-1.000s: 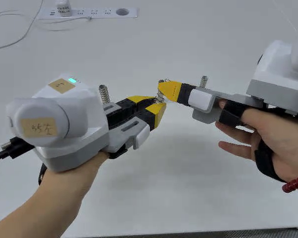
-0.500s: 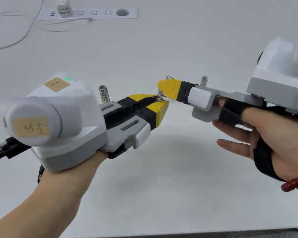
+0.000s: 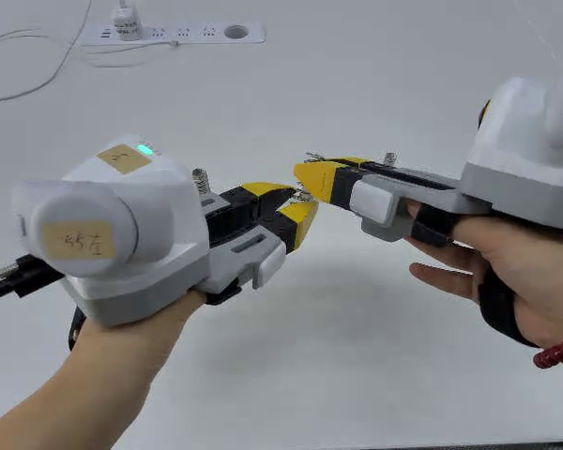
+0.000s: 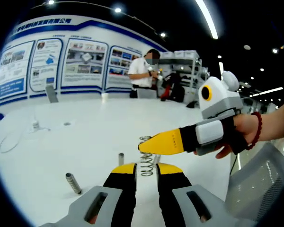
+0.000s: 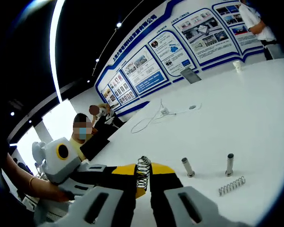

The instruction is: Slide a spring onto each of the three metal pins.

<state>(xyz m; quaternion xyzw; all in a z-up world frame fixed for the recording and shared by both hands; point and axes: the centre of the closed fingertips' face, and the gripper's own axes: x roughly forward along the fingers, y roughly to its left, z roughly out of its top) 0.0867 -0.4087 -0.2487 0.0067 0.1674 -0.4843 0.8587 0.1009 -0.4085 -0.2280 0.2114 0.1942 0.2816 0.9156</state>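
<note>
The spring (image 4: pixel 146 163) is standing upright in the air above the workbench (image 3: pixel 357 356), caught where the yellow tips of the two grippers are meeting. The right gripper (image 5: pixel 143 171) is pinching its upper coils, with its jaws closed on it. The left gripper (image 4: pixel 146 169) is bracketing the lower coils, jaws close on either side, though I cannot tell whether they are actually pressing.

This looks like a regrip or hand-over under way. To do it well, one gripper should be holding firmly until the other is clearly carrying the spring, or it may be dropping between them. The final hold is best taken high on the coils, leaving the bottom mouth open and clear of the jaws. The pinch should be light enough that the coils are not being flattened.

Just beyond the jaws a bare pin (image 4: pixel 121 158) is standing on the bench, the likely target; the spring's axis should be lining up with it before going down. Further left, a pin already wearing a spring (image 3: pixel 201 180) is standing, worth steering clear of. A loose spring (image 5: pixel 232 185) is lying on the bench near the pins.
</note>
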